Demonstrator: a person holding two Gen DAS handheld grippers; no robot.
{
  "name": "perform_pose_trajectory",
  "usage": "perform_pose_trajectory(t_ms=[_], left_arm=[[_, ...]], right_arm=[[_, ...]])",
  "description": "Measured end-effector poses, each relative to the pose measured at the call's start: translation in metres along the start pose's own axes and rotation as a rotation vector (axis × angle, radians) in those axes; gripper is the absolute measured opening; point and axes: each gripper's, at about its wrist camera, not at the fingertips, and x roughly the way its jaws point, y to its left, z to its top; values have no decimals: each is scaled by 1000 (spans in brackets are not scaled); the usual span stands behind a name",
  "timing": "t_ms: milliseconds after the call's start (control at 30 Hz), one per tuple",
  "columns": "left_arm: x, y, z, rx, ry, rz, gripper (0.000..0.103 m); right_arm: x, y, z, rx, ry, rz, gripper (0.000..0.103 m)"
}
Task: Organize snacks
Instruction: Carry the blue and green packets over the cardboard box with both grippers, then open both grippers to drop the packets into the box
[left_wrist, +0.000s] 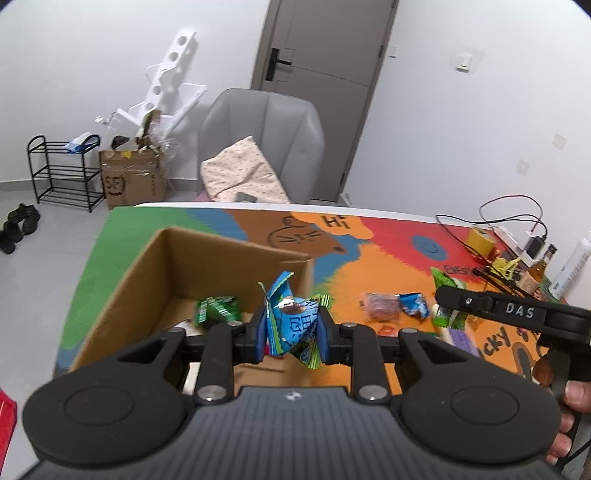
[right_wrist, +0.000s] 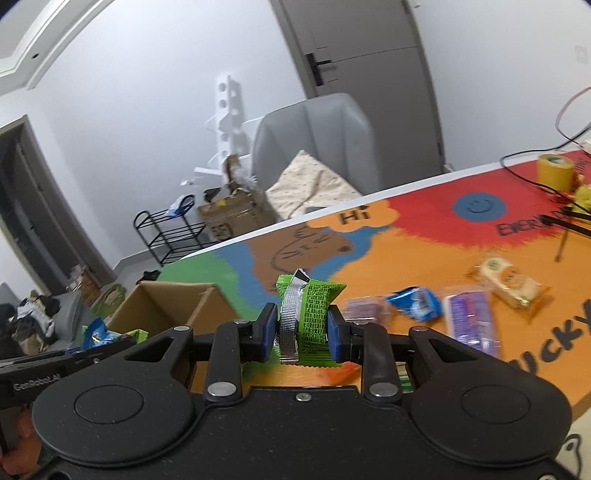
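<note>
Left gripper (left_wrist: 291, 330): black two-finger tool, nearest the lens in the left wrist view. Jaws nearly closed, clamped on a crumpled blue foil snack packet (left_wrist: 286, 314) with a green-edged wrapper bunched beside it; whether that is a second packet cannot be told. Held above the open brown cardboard box (left_wrist: 155, 273).

Right gripper (right_wrist: 302, 328): same make. Jaws nearly closed on a green foil snack packet with a silver seam (right_wrist: 312, 317), held clear above the colourful cartoon table mat (right_wrist: 388, 266).

Handling, judged: packets light, soft, crushable, foil slippery. Best gripped across the middle of the body, as now; a pinch on the crimped ends may slip or tear.

Left wrist view only: box interior, with a green wrapper (left_wrist: 216, 308) already on its floor; the person's fingers (left_wrist: 574, 397) on the other tool's handle.

Right wrist view only: loose snacks awaiting sorting, namely a blue packet (right_wrist: 415, 301), a purple packet (right_wrist: 471, 321) and a pale yellow wrapped cake (right_wrist: 508, 282).
</note>
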Motion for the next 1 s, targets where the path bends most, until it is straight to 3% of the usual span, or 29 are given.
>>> perform_pose_trajectory(t_ms=[567,733,967,1000], left_arm=[[-23,59,-14,-101,37,64,30],[-31,64,-16,-115,21,79,45],[-36,64,-15,-127,11,98,56],[-37,63,-14,-126,6,104,62]], right_arm=[[1,74,-6,-108,24,105,27],[3,90,-8,-124,44,152,27],[4,106,-9,-123,92,287,33],[3,107,-9,-128,93,297,33]])
